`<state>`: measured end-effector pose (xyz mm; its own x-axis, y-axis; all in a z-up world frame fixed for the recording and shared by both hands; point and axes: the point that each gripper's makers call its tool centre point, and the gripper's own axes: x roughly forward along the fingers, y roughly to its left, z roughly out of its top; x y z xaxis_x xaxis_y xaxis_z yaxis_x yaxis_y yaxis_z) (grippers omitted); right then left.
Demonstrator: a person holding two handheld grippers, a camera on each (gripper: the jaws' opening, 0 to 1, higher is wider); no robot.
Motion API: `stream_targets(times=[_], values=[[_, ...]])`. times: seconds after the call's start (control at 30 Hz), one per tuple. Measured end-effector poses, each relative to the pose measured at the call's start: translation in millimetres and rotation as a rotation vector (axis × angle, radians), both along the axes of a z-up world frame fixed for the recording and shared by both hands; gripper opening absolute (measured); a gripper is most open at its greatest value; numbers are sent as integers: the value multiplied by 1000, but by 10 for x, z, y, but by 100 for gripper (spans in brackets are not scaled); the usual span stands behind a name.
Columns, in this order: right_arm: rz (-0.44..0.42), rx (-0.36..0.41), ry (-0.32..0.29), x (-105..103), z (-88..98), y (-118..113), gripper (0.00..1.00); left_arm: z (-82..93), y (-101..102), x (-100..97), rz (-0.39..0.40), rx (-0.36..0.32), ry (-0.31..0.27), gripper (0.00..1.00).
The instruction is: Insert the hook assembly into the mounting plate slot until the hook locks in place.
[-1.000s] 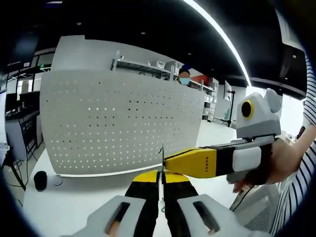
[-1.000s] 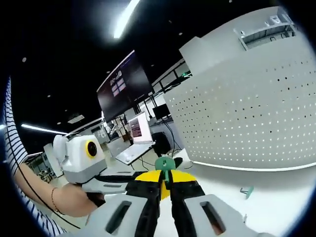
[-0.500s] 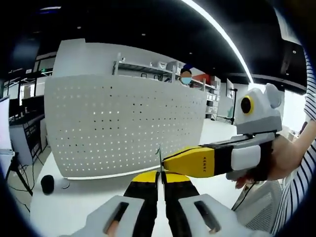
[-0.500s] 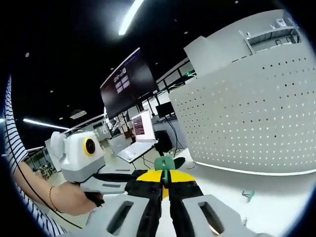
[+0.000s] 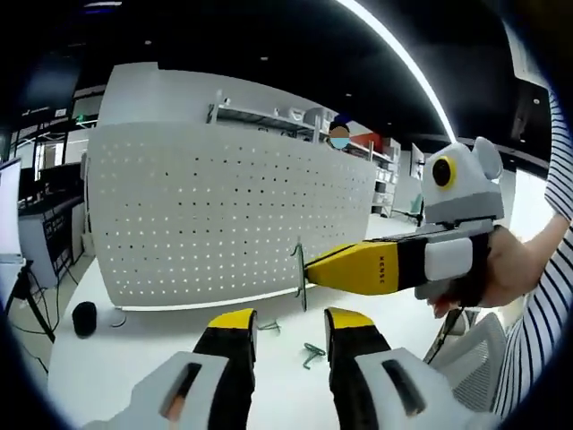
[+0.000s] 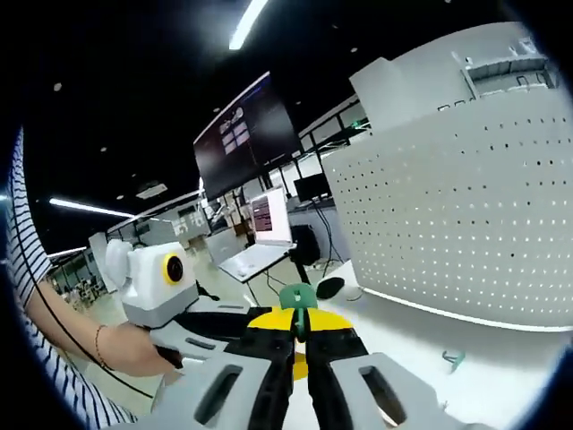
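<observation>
Change: the left tongs [image 5: 288, 333], which were pinched together on the thin green piece a second ago, are now standing wide apart with nothing between them.
Right tongs: reaching in from the right of the left gripper view [image 5: 309, 269], they are carrying the green hook assembly [image 5: 300, 273] alone, its thin edge sticking up and down past the yellow tips.
Right tongs, own view: the tongs [image 6: 300, 324] are clamping narrow on the hook assembly [image 6: 295, 300], whose green rounded top is rising just above the tips.
Left tongs, seen from the right gripper view: they are lying below and left of the hook, in the person's hand [image 6: 134, 348].
Mounting plate: the white perforated panel [image 5: 224, 219] is standing upright along the far side of the white table [image 5: 116, 358], well apart from the hook.
Loose parts: two small green pieces [image 5: 311, 354] are lying on the table near the panel's foot.
Far left of table: a small black round object [image 5: 84, 318] is sitting there.
</observation>
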<state>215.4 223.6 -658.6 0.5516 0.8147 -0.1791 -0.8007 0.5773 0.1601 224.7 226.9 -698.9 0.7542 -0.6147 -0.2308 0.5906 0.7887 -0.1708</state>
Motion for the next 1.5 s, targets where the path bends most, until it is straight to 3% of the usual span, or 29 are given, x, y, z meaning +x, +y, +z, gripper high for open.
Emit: stream_targets(times=[0.07,0.13,0.23,0.3,0.43,0.63,0.8,1.13,1.2,1.37,1.5], values=[[12,-30,-90,-34,74,39,0,-11,24,-7,2,-4,4,45],[18,-36,-87,-65,66,78,0,-27,49,-14,8,-19,12,53],[12,-47,-105,-50,35,97,0,-93,45,-58,-8,-58,62,55],[1,-42,-100,-39,33,87,0,-105,46,-76,-6,-54,55,62],[-79,-39,-148,57,99,-5,0,-95,84,-95,19,-50,29,77],[-177,-29,-183,204,168,-142,0,-148,159,-119,40,-59,41,82],[-308,-53,-213,401,182,-364,0,-226,265,-112,78,-63,59,84],[-454,-79,-245,750,230,-706,0,-397,347,-166,112,-37,88,91],[-475,-90,-253,834,229,-773,0,-402,376,-148,117,41,51,92],[-545,-86,-258,1039,267,-989,0,-388,436,-136,128,7,64,93],[-591,-84,-267,1141,308,-1126,0,-387,480,-113,139,20,57,94]])
